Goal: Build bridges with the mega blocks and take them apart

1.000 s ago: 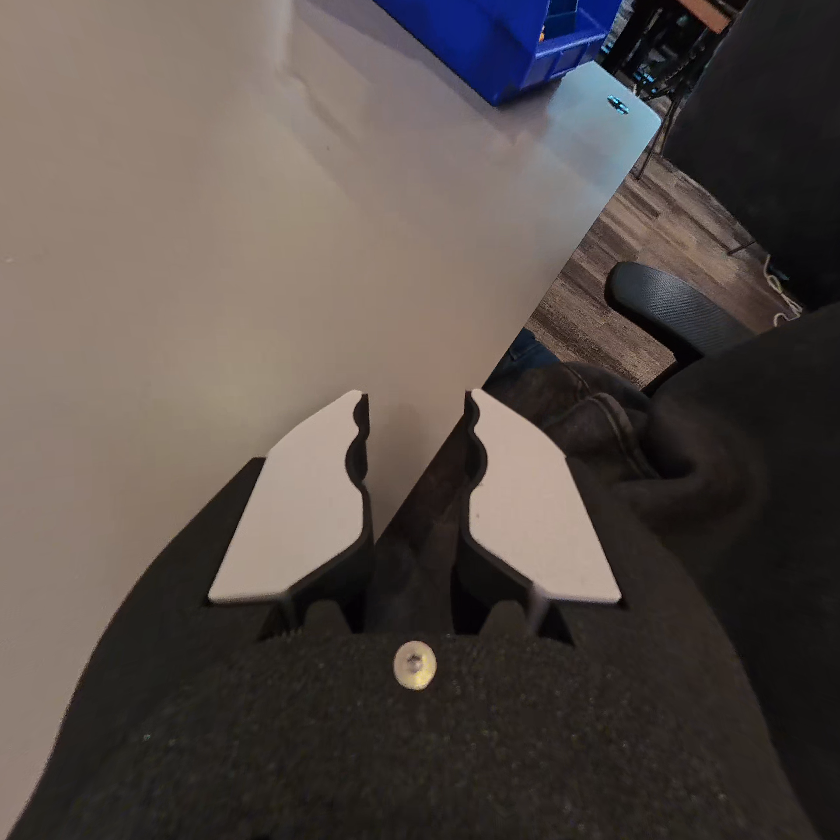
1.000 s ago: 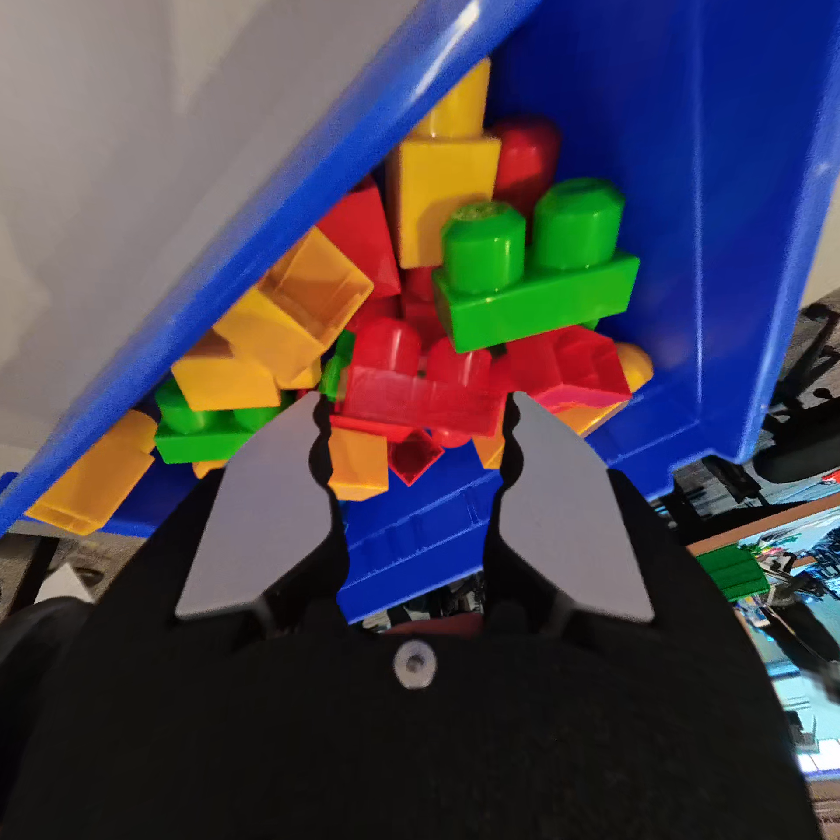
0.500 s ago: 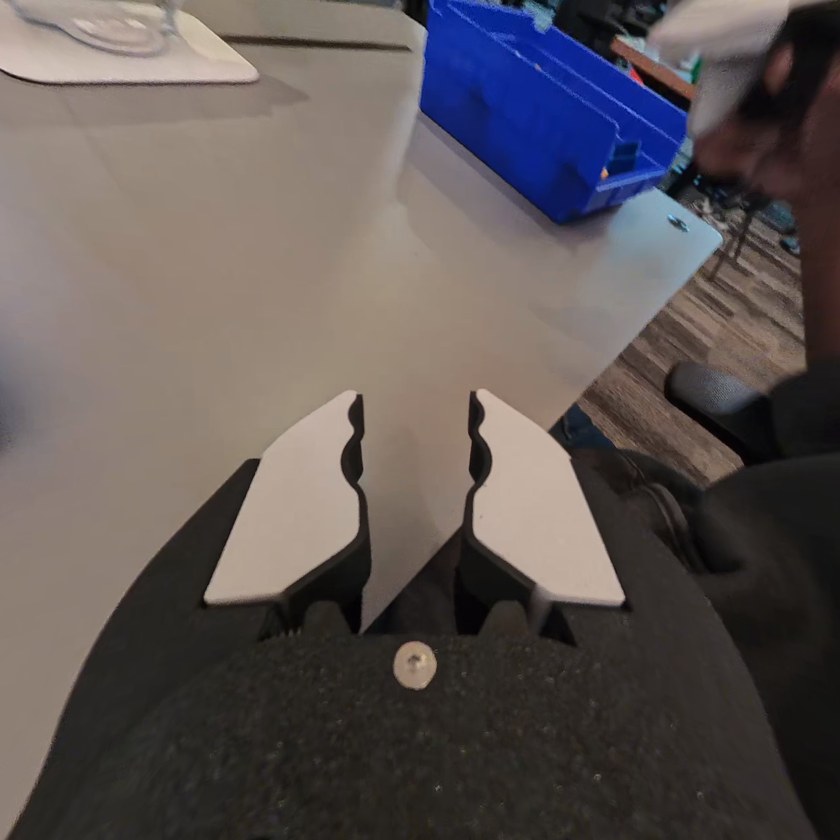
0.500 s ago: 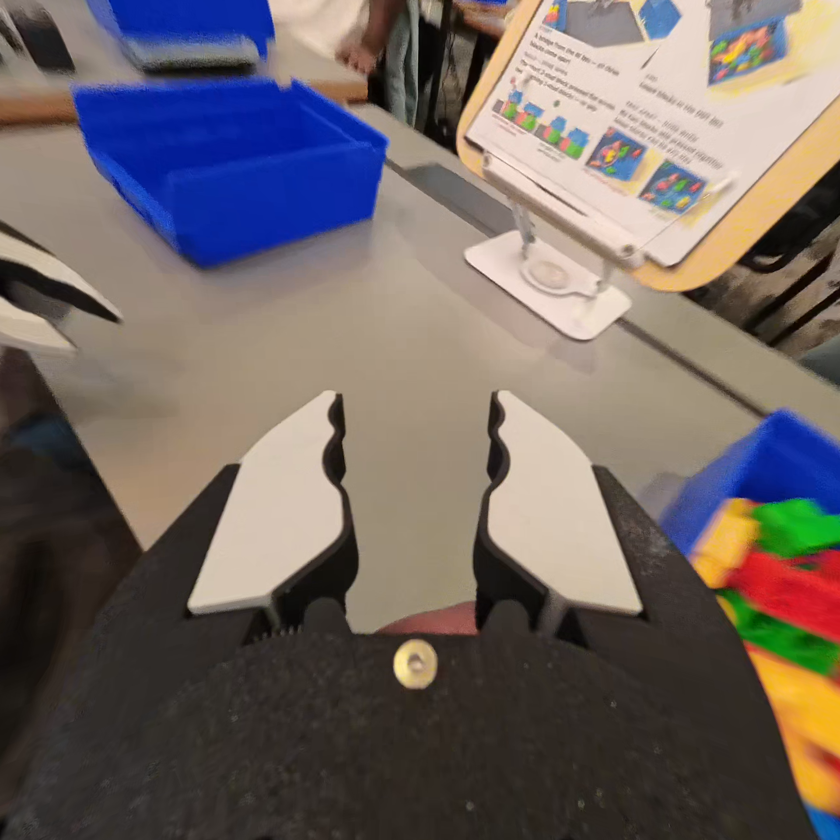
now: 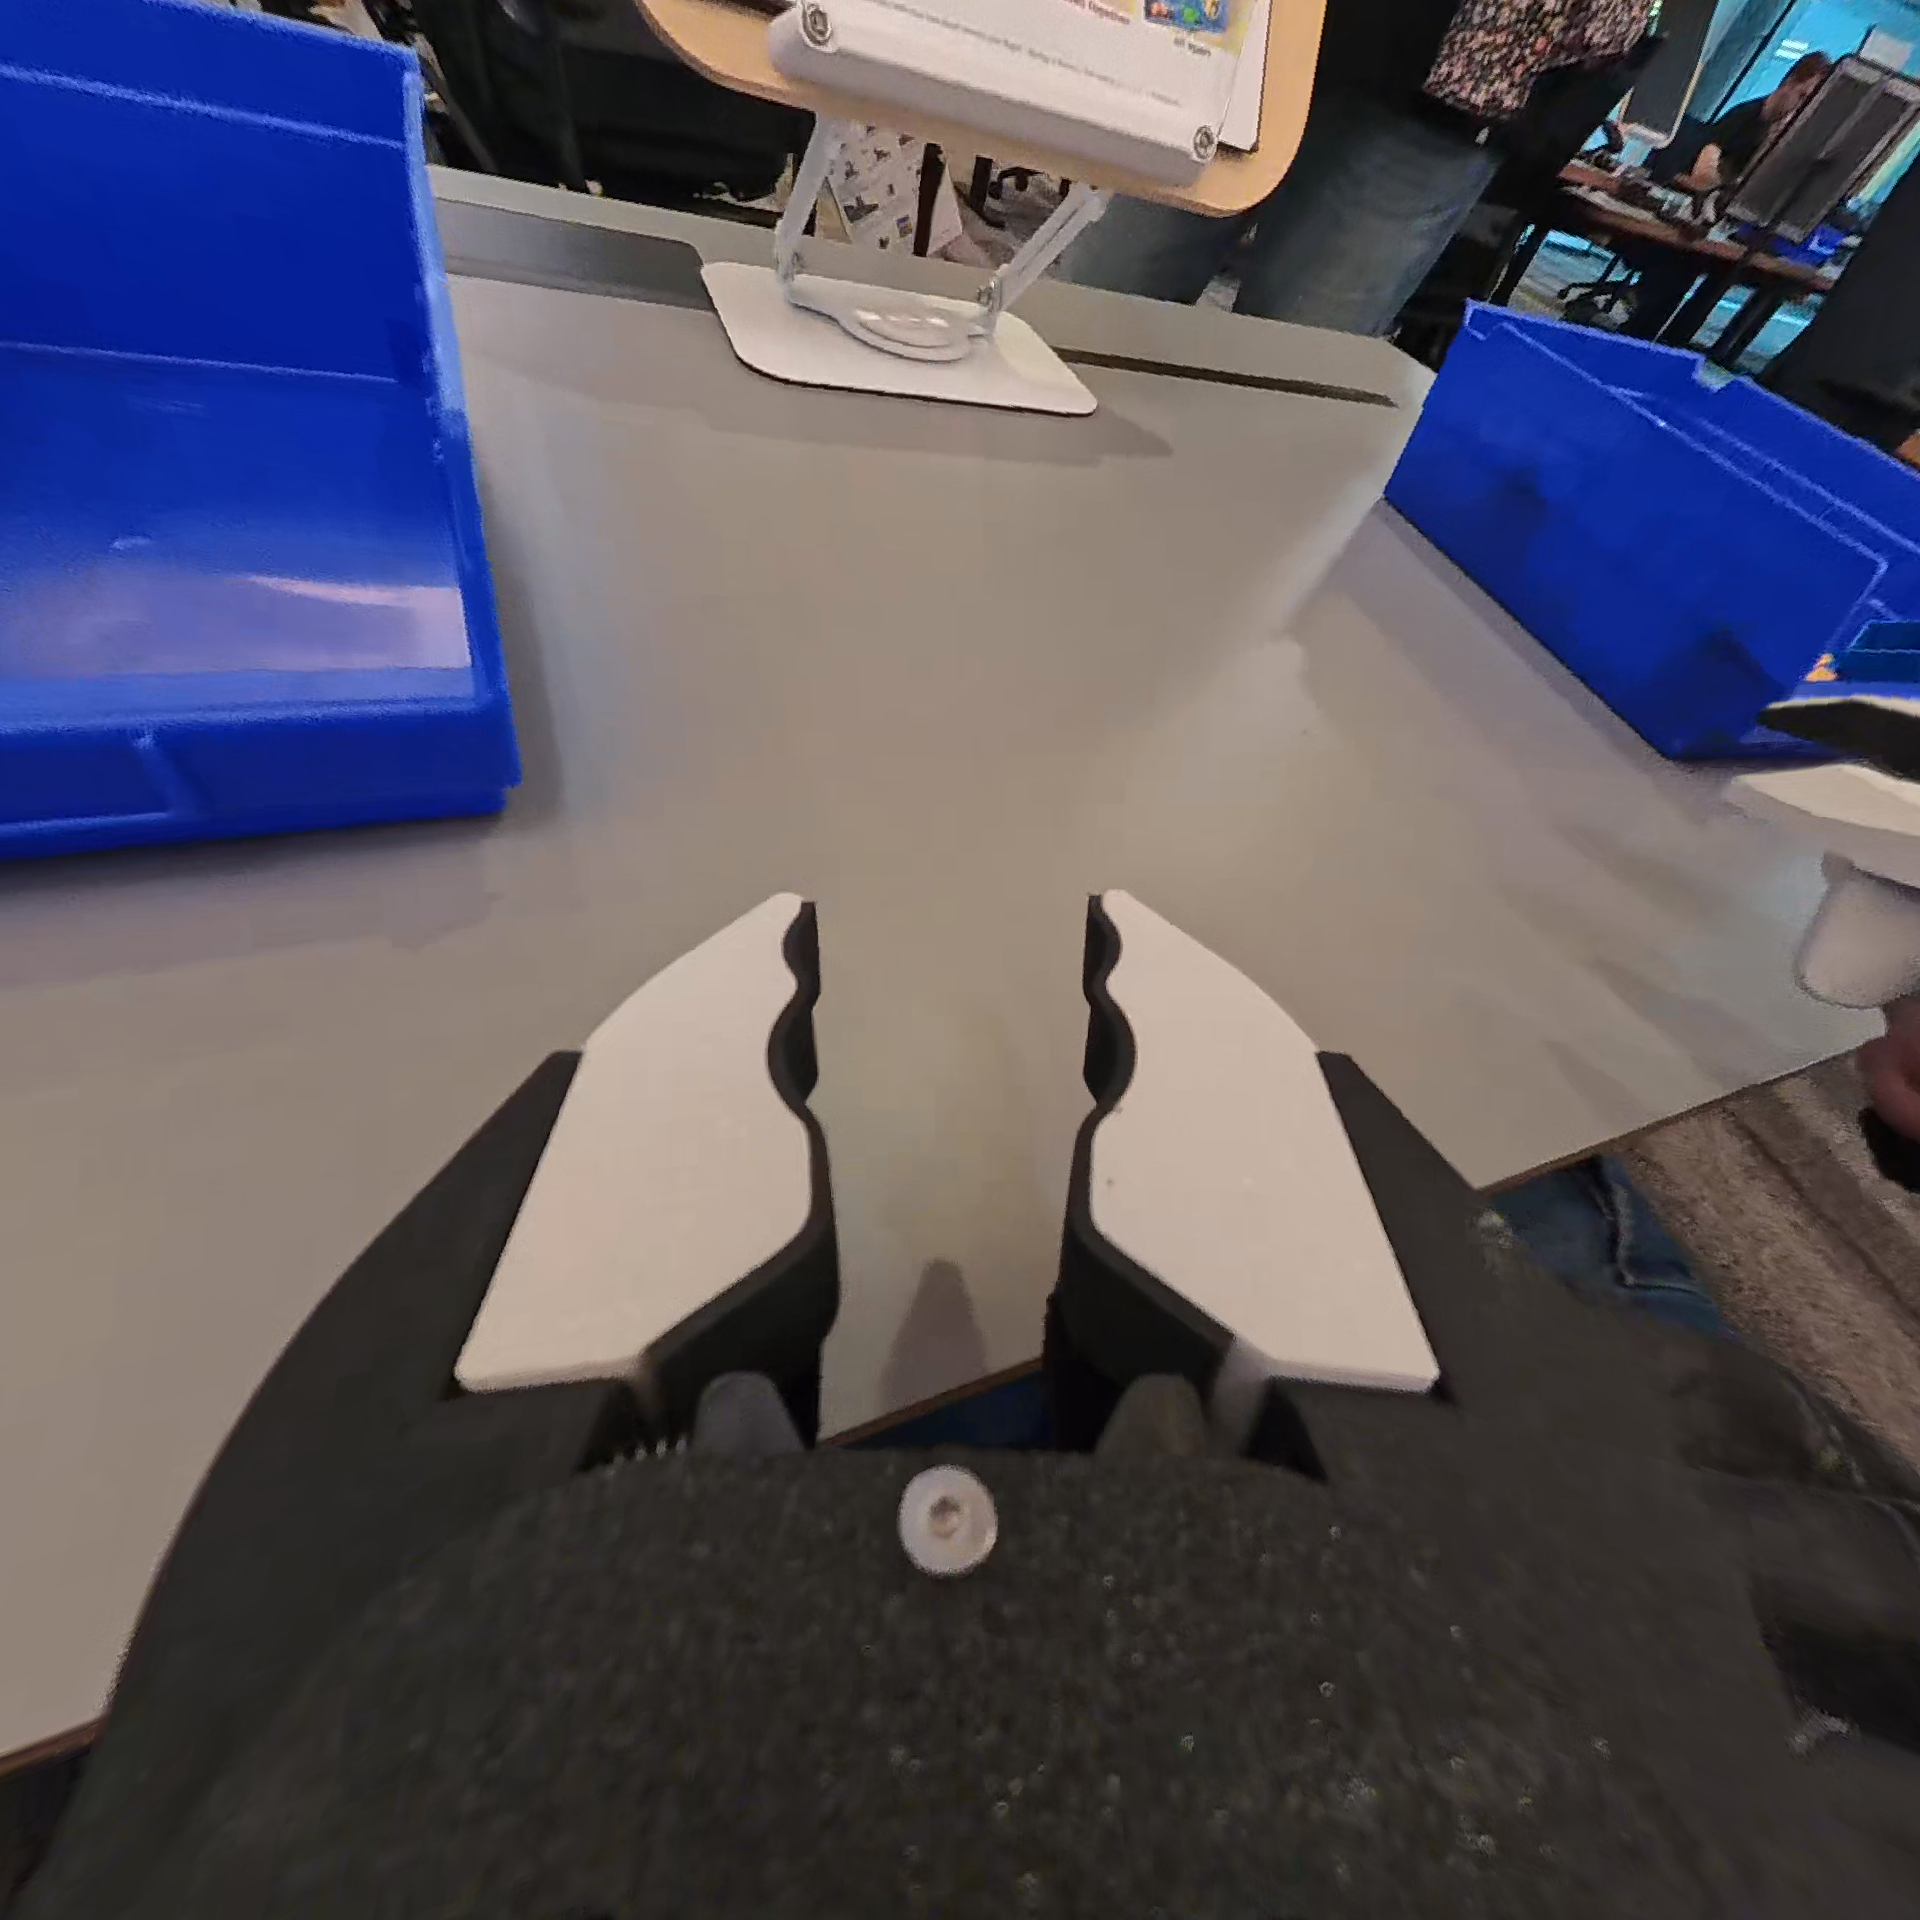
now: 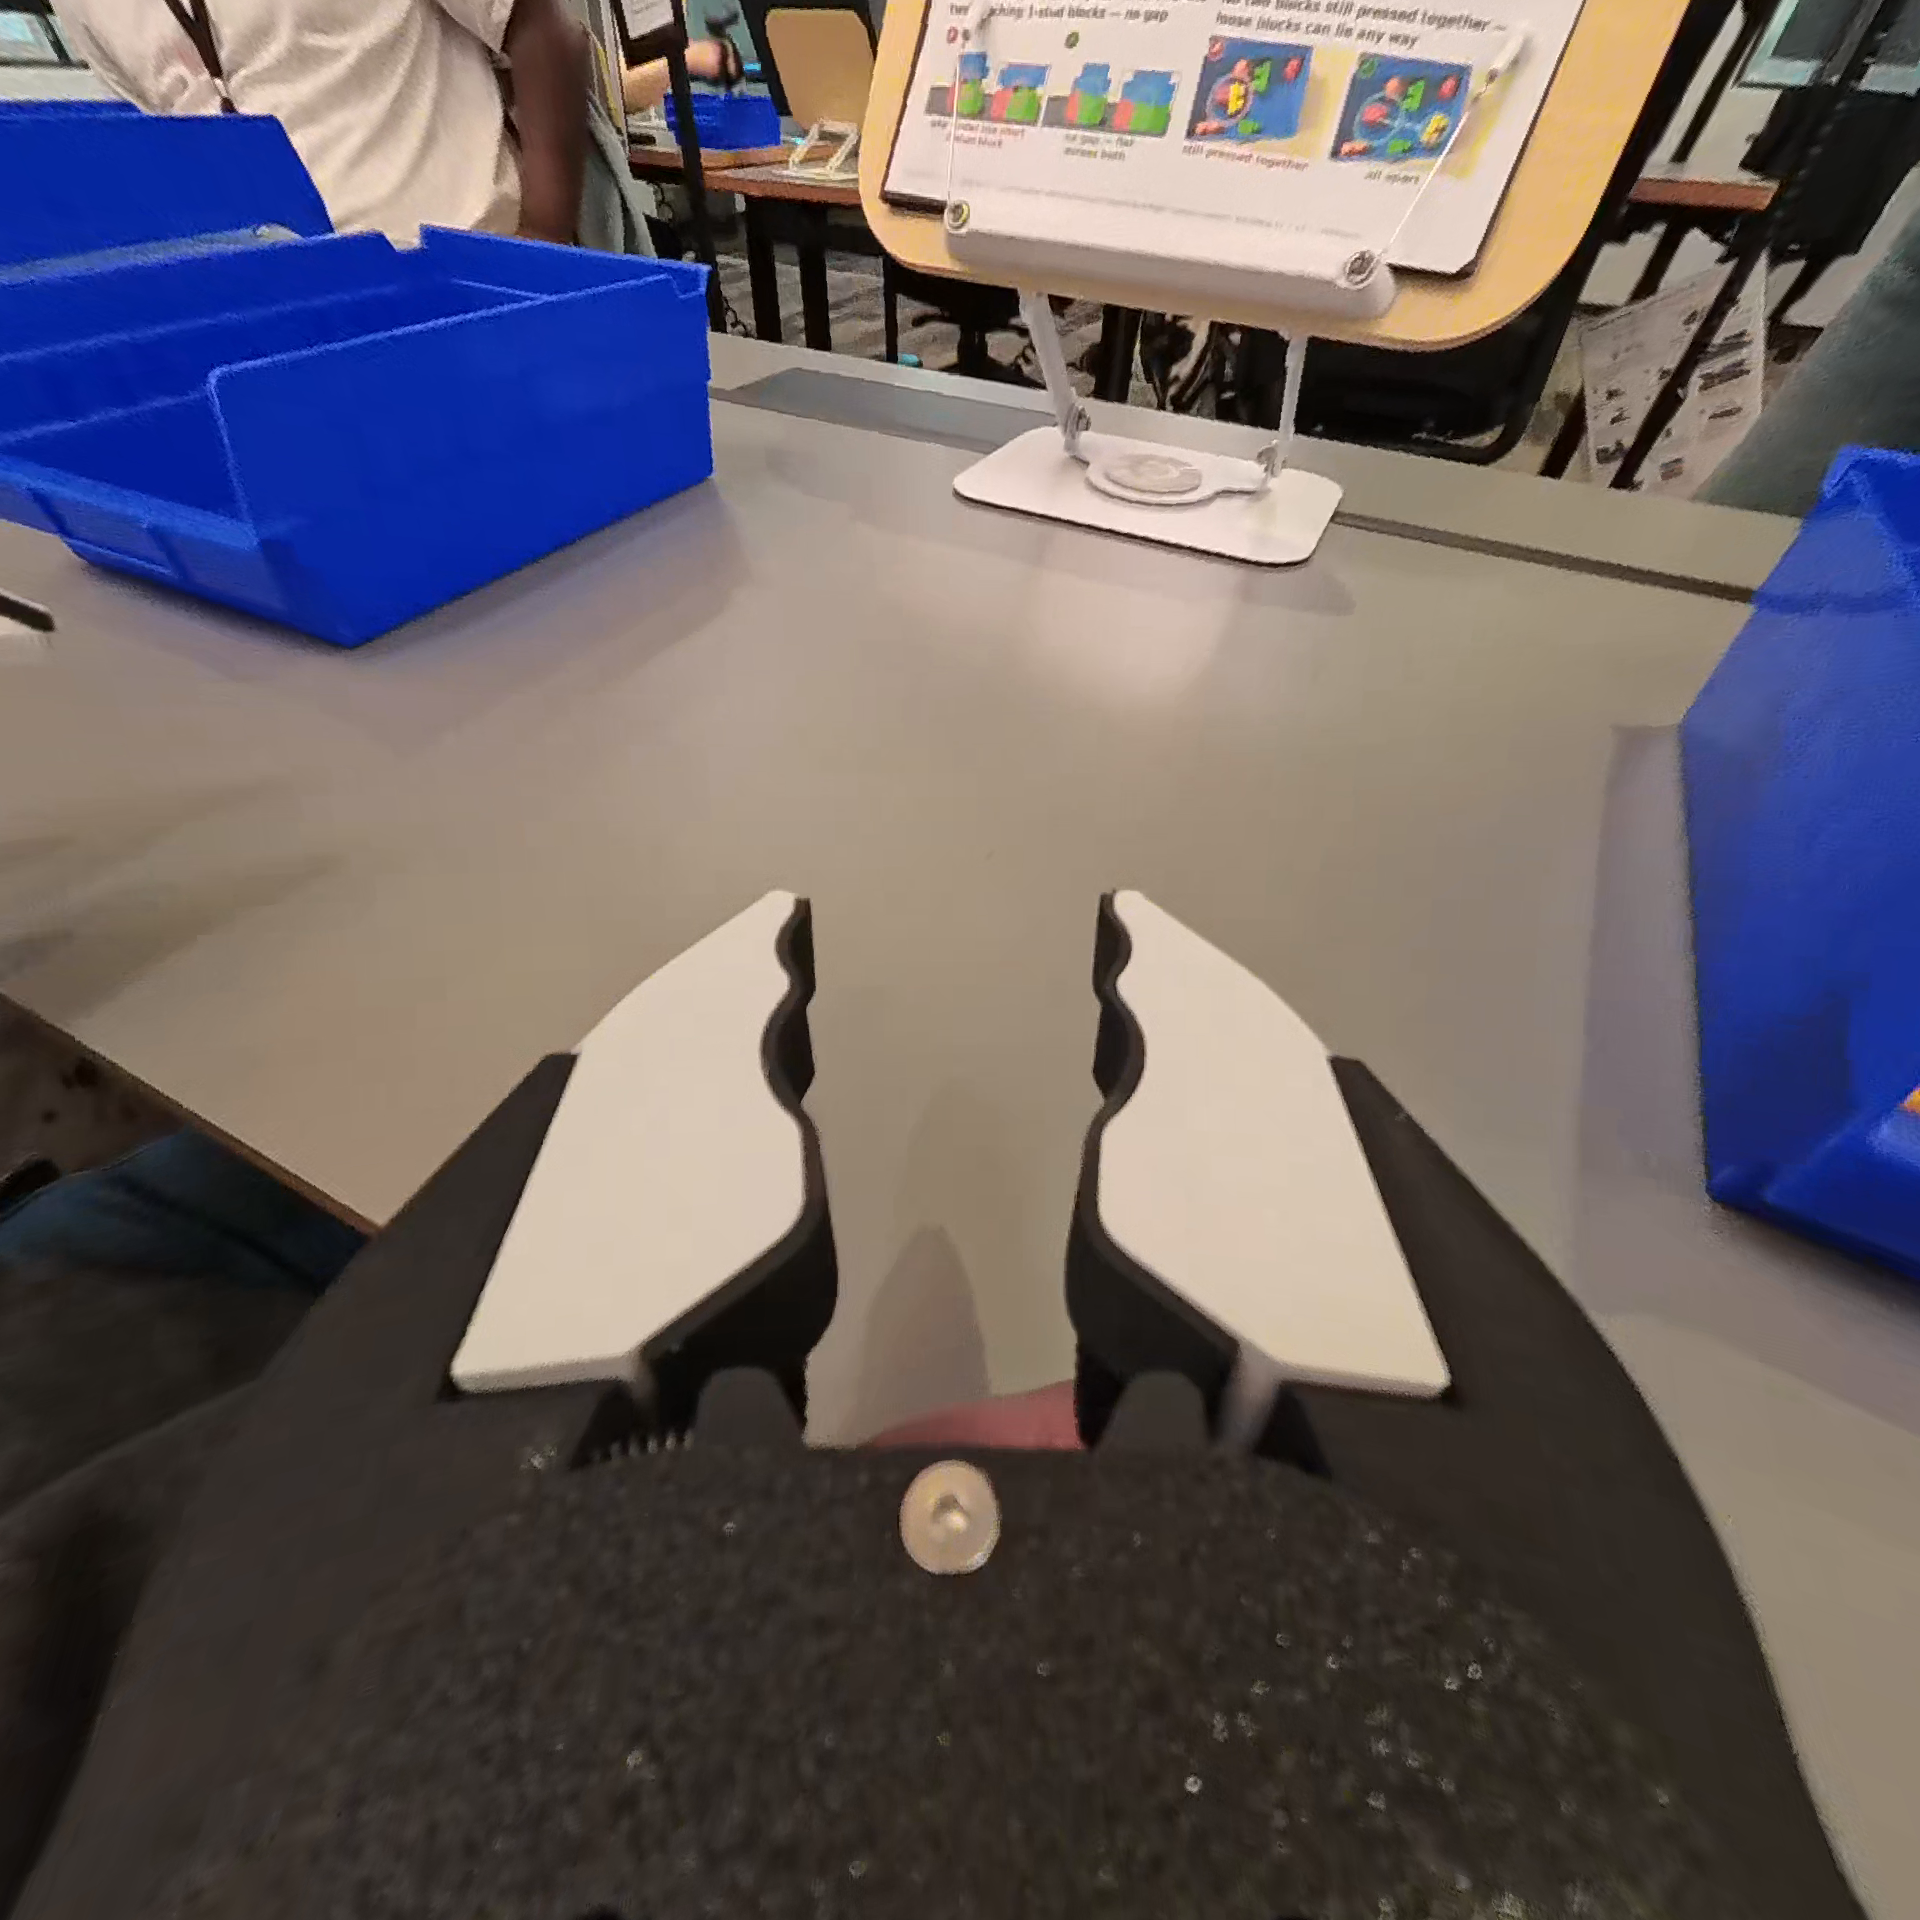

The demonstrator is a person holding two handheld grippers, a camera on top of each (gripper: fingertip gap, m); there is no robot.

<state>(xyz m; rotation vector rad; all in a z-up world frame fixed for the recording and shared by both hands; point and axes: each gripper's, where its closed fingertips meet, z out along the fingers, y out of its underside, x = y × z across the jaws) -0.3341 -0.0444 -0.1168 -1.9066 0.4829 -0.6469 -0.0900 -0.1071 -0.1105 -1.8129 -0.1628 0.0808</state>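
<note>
The smooth grey table (image 5: 935, 644) carries glossy blue plastic bins (image 6: 416, 457). The left tongs (image 5: 951, 914) and right tongs (image 6: 954, 914) stand moderately apart, empty, above it. The blocks stay mostly hidden in the right bin (image 6: 1808, 935).

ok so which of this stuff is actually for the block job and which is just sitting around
For the job:
- left gripper, open, empty
- right gripper, open, empty
- blue bin on the right, a bit of orange showing at its edge
- blue bin on the left, no blocks visible in it
- instruction sheet on its stand

Just around:
- grey table
- people standing behind
</note>
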